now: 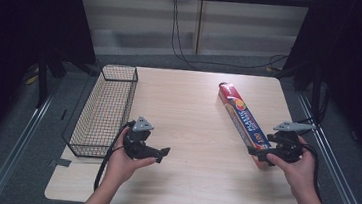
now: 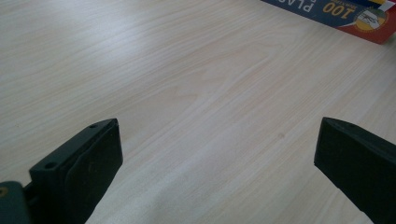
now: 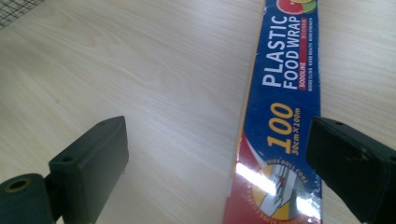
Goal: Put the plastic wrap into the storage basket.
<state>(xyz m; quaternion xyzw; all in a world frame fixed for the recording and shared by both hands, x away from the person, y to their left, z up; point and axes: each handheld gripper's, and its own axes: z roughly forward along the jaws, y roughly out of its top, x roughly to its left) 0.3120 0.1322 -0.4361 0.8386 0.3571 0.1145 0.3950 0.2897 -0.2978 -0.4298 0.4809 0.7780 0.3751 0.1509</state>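
Food-wrap box (image 3: 280, 126) lies flat on the table (image 1: 191, 133), partly between the spread jaws of the right gripper (image 3: 219, 154), whose pads stand clear of it; its lettering reads plainly there; the left gripper (image 2: 217, 158), jaws wide over bare wood, catches just one corner of the box; from above, a wire basket (image 1: 105, 110) sits beside the left hand (image 1: 122, 164).
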